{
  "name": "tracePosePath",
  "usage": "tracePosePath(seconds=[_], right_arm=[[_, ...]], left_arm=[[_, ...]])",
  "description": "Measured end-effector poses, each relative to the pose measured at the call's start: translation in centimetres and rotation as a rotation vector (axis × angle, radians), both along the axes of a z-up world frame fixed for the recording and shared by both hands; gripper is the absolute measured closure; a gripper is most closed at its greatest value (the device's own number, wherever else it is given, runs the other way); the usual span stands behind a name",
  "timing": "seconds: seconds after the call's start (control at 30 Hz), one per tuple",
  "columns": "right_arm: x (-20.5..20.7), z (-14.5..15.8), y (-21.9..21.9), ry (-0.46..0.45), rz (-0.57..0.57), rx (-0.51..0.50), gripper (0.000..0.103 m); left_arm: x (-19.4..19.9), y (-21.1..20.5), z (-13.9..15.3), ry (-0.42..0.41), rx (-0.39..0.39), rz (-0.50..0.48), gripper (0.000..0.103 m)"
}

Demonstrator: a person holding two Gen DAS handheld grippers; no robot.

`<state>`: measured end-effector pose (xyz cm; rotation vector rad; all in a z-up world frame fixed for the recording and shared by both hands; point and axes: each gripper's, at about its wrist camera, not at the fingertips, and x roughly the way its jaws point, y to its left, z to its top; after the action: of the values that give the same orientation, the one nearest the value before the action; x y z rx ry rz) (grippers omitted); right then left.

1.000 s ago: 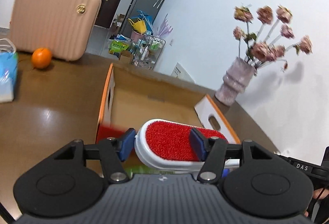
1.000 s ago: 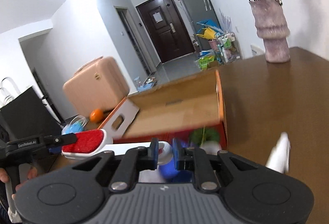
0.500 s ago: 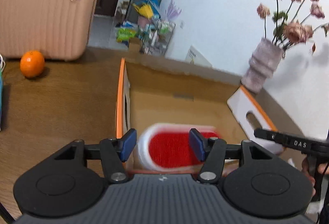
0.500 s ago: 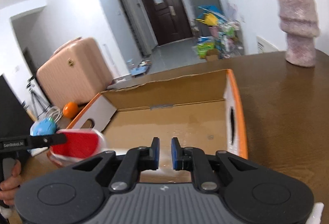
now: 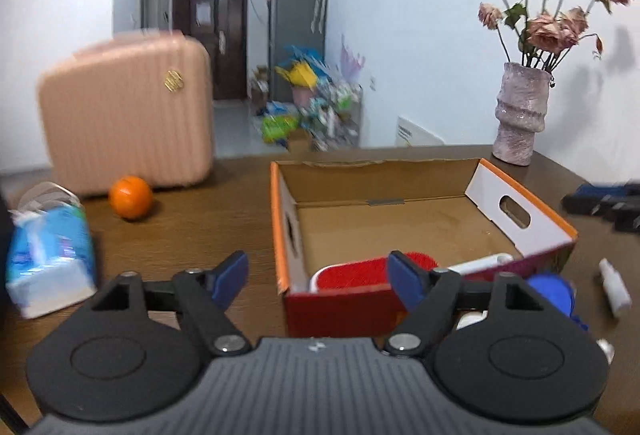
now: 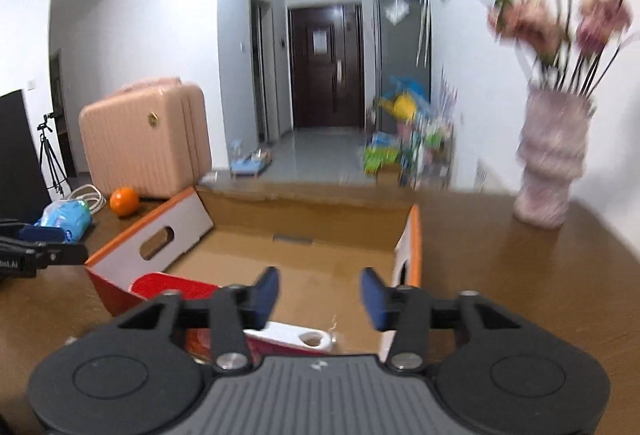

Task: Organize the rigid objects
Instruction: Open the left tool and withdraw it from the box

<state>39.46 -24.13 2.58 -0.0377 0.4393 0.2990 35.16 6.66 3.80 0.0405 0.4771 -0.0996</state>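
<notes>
A red-faced brush (image 5: 360, 271) with a white handle (image 5: 480, 262) lies inside the cardboard box (image 5: 276, 227), against its near wall. My left gripper (image 5: 320, 279) hovers just outside that wall; its jaws are opening and nothing is between the pads. In the right wrist view the brush (image 6: 172, 285) lies at the box's (image 6: 416, 235) near left corner, and its handle (image 6: 296, 337) runs under my right gripper (image 6: 320, 297). Those jaws are opening too, clear of the handle. Each gripper shows at the edge of the other's view.
On the brown table stand a pink suitcase (image 5: 128, 115), an orange (image 5: 130, 197), a blue tissue pack (image 5: 48, 251) and a vase of dried flowers (image 5: 520, 115). A blue item (image 5: 552, 291) and a small white bottle (image 5: 616, 287) lie right of the box.
The brush, carried over the box by both grippers, now lies inside it. Both sets of jaws have opened, and the left gripper has drawn back from the box.
</notes>
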Motion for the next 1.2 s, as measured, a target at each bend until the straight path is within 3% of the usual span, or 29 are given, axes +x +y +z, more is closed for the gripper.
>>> tracePosePath(seconds=[0.1,0.2,0.3,0.53,0.7,0.83,1.2], right_arm=[[-4.1,0.7,-0.2,-0.076,-0.012,-0.054,0.041],[-8.3,1.2,-0.1,-0.141,-0.013,-0.078,0.03],[-12.3,1.0,0.1,-0.196,0.004,-0.081,0.019],[-20.4,-1.4,0.6,-0.216,0.001,-0.011,0.014],[-24.5,-3.8,0.7,-0.178,0.003,-0.019,0.013],[-27.4,-4.9,1.0,-0.184,0.0,-0.069,0.013],[-30.4,-5.0,-1.0,-0.184,-0.071,-0.007,0.01]], left_arm=[[-4.7,-0.6,0.3,-0.091,0.048,0.033,0.009],[-9.1,-0.7,0.7,-0.161,0.046,0.064,0.0],[-13.1,-1.0,0.8,-0.226,0.05,0.062,0.0],[-20.3,-2.2,-0.6,-0.3,0.045,0.073,0.0],[-24.3,-4.1,-2.4,-0.305,0.101,0.035,0.0],[-26.1,-5.4,-3.5,-0.253,0.061,0.0,0.0],[-26.7,-5.9,-4.8,-0.176,-0.021,0.024,0.0]])
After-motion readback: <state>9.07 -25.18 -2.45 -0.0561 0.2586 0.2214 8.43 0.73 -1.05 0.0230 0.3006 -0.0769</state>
